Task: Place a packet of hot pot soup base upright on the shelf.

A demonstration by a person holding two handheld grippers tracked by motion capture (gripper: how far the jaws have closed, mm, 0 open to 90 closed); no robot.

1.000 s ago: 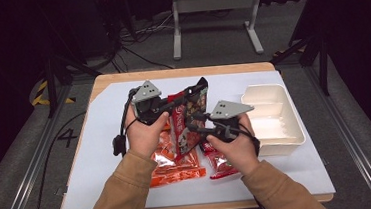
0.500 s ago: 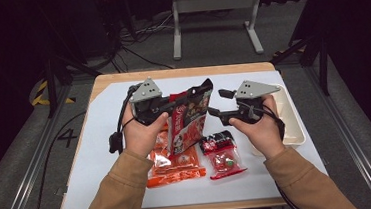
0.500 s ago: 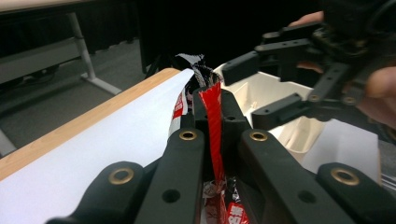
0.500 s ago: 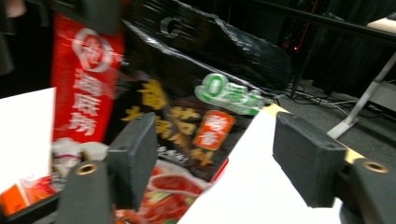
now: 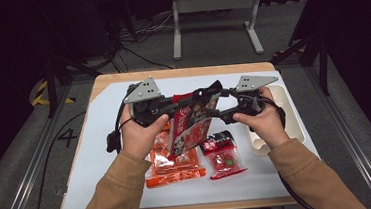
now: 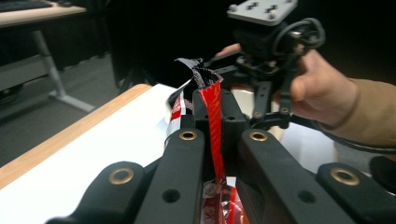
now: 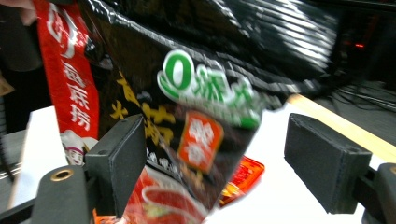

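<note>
My left gripper (image 5: 172, 106) is shut on the upper edge of a black and red snack bag (image 5: 191, 126), which hangs tilted above the table. In the left gripper view the bag's red edge (image 6: 212, 112) runs up between the closed jaws of the left gripper (image 6: 215, 109). My right gripper (image 5: 213, 103) points left at the bag's far side; its jaws have just been opening. In the right gripper view the bag (image 7: 196, 93) hangs between the wide pads of the right gripper (image 7: 215, 161), and neither pad presses on it.
A small red packet (image 5: 222, 154) and an orange packet (image 5: 174, 166) lie on the white mat (image 5: 101, 141) under the bag. A white tray (image 5: 295, 126) stands at the right, behind my right hand. The wooden table edge (image 5: 181, 72) runs along the back.
My right hand has moved right, away from the packets toward the tray, and its jaws have spread. The small red packet now lies uncovered. The left gripper keeps hold of the bag.
</note>
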